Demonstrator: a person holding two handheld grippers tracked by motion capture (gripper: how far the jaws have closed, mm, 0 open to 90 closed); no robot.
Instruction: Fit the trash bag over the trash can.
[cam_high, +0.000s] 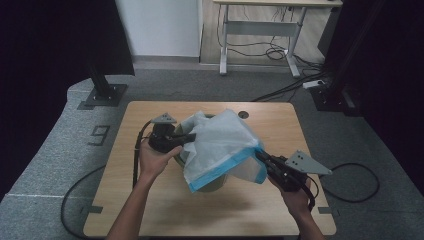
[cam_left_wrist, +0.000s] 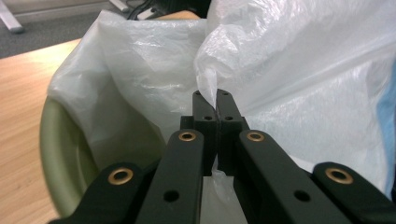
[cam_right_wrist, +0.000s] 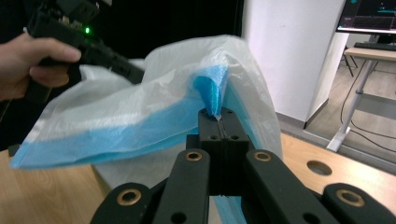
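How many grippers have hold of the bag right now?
2. The left gripper pinches the plastic bag at its white edge over the green bin; the right gripper pinches its blue-banded edge.

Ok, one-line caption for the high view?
Both grippers, left gripper and right gripper, pinch a white plastic bag with a blue edge over a green bin.

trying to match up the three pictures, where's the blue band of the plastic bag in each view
High view: the blue band runs along the bag's lower edge, centre, over the green bin.
Left gripper view: a sliver of the blue band at the right edge.
Right gripper view: the blue band crosses the middle, pinched by the right gripper.
Shared landmark: the white plastic bag.
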